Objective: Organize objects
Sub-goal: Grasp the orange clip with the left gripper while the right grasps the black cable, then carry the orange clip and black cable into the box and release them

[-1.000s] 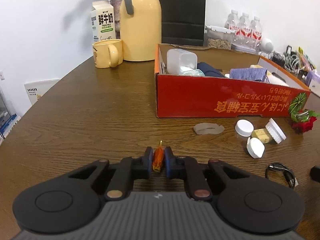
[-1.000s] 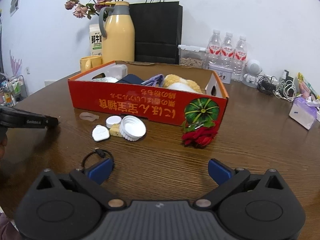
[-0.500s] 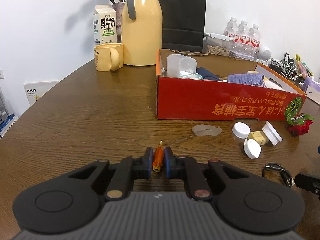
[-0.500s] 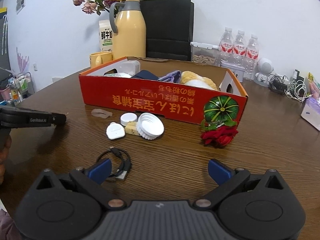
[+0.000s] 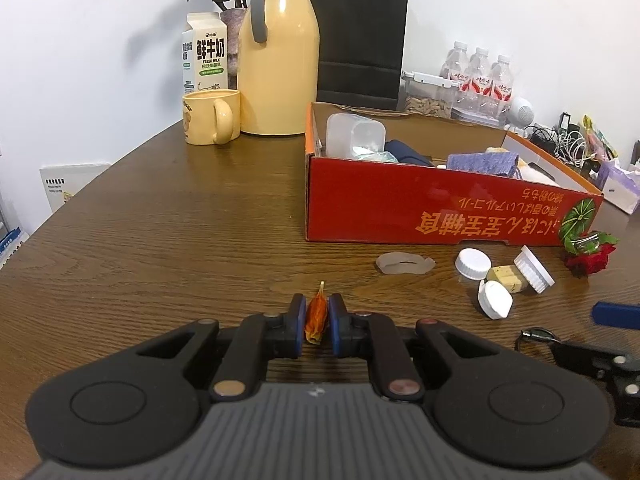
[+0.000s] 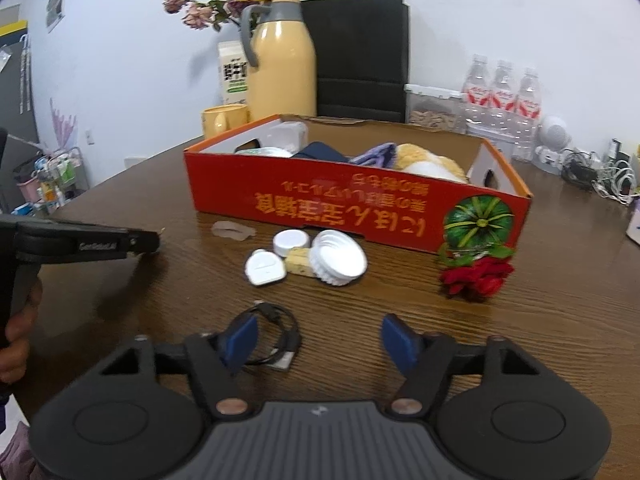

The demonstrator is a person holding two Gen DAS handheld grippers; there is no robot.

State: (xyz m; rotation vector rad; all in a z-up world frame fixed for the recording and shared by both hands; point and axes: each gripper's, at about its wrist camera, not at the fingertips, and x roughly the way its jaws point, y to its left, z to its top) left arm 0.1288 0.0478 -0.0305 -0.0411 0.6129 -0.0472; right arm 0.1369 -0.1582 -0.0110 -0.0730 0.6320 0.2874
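Observation:
My left gripper is shut on a small orange dried petal and holds it above the wooden table; it shows from the side in the right wrist view. A red cardboard box with cloths and a plastic container stands ahead right, also in the right wrist view. My right gripper is open and empty, above a coiled black cable. White caps, a white lid, a clear scrap and a red rose lie in front of the box.
A yellow thermos, yellow mug, milk carton and flower vase stand at the back left. A black paper bag, water bottles and tangled cables lie behind the box.
My right gripper has moved forward and left over the black cable, nearer the caps. My left gripper has risen slightly, still holding the petal.

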